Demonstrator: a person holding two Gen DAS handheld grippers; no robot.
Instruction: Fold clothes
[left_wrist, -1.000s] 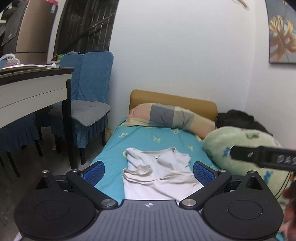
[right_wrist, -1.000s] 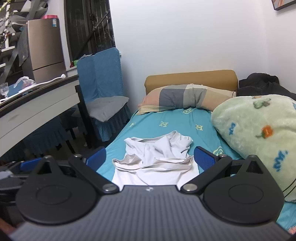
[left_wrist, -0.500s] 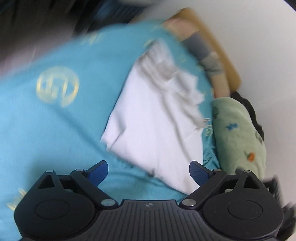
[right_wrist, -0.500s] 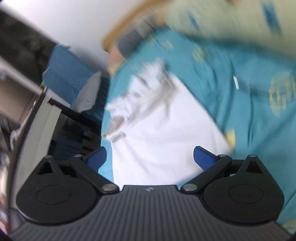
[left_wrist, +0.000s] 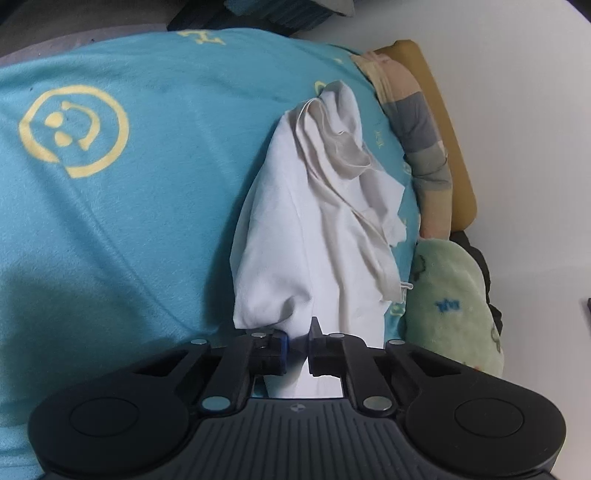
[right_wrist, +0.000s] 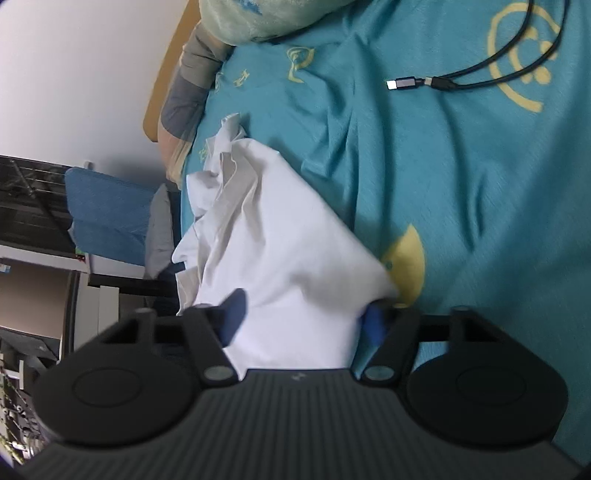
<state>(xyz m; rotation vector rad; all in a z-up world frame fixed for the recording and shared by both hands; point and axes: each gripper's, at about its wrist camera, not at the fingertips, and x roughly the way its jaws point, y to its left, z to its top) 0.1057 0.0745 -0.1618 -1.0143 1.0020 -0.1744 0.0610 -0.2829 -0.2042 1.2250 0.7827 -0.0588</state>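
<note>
Both grippers have dropped from room level onto the white shirt (left_wrist: 314, 221) on the teal bed (left_wrist: 129, 203). Left gripper (left_wrist: 297, 345) jaws are clenched on its hem; right gripper (right_wrist: 303, 317) jaws are spread, straddling cloth at 12 o'clock.

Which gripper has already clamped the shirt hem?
The left gripper: its jaws are pinched shut on the white shirt. The right gripper straddles the hem with jaws apart.

No legible text; only yellow smiley logo (left_wrist: 74, 131) on bedsheet (left_wrist: 155, 206).

black gripper (left_wrist: 297, 345) — blue pads (right_wrist: 232, 314)
</note>
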